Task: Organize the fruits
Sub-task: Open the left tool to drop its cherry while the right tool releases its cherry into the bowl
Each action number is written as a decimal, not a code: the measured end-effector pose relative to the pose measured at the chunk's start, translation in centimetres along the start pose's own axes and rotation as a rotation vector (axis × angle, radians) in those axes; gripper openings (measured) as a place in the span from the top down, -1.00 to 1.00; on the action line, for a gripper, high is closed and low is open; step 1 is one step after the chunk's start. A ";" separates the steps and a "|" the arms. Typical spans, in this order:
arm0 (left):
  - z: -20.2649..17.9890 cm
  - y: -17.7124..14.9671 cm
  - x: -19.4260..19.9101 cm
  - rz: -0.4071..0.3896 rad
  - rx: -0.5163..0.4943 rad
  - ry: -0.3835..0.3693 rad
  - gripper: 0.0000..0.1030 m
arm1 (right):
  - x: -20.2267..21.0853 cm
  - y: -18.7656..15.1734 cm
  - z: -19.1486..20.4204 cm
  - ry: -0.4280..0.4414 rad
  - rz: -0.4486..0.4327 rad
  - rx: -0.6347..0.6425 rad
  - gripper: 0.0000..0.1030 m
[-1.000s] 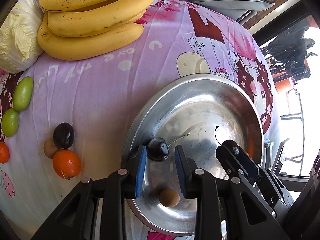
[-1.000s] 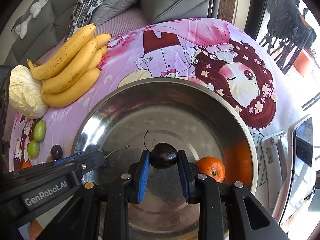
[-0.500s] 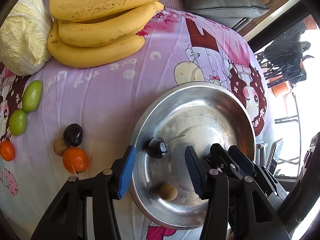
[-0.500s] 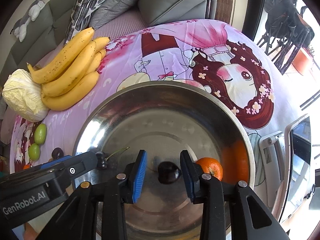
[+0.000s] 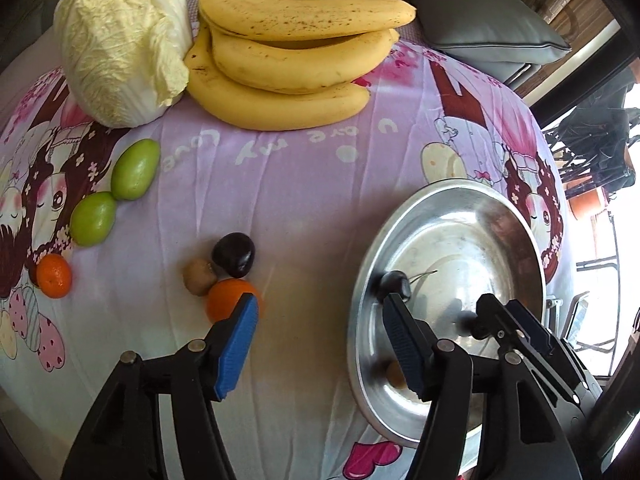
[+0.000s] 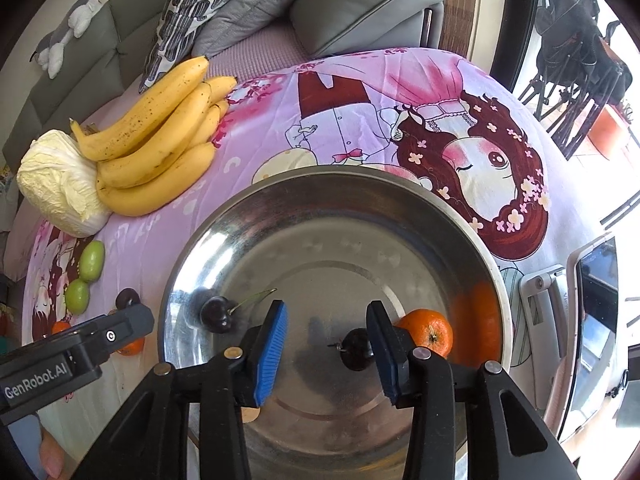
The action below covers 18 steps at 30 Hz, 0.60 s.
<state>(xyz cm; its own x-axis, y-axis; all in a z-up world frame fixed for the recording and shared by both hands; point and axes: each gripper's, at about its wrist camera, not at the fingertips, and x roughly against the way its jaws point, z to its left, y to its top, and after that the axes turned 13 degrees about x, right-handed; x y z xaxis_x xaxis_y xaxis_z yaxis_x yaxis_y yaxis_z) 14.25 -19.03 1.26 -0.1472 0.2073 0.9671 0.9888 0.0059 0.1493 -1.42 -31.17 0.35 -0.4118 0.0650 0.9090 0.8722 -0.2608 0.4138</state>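
A steel bowl holds two dark cherries, an orange and a small brown fruit. My right gripper is open above the bowl, with one cherry lying just inside its right finger. My left gripper is open over the cloth, left of the bowl's rim. In front of it lie an orange, a small brown fruit and a dark plum. Two green fruits and another orange lie further left.
A bunch of bananas and a cabbage sit at the back of the cartoon-print cloth. Grey cushions lie behind. A phone on a stand stands right of the bowl.
Both grippers opened and let their cherries drop into the bowl. The left gripper then swung left, out over the cloth toward the loose fruit.
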 end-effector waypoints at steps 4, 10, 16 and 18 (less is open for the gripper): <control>1.8 -0.5 -0.5 -0.004 0.034 0.019 -0.30 | 0.0 -0.3 0.4 0.003 0.007 0.005 -0.07; 3.4 -1.1 -1.2 0.007 0.063 0.024 -0.30 | 0.6 -0.5 1.1 0.013 -0.011 0.019 -0.16; 3.6 -1.2 -0.9 -0.011 0.071 0.016 -0.55 | 0.2 -0.7 1.6 0.014 0.001 0.036 -0.31; 3.8 -1.3 -0.8 -0.010 0.074 0.017 -0.56 | 0.2 -0.7 1.7 0.009 0.000 0.041 -0.40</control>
<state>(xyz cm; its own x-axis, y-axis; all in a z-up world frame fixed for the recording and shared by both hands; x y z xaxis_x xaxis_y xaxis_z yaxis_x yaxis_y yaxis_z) 13.14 -15.47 -0.50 -0.1568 0.1905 0.9691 0.9864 0.0799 0.1439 -1.69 -29.35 0.33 -0.4144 0.0564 0.9084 0.8820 -0.2212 0.4161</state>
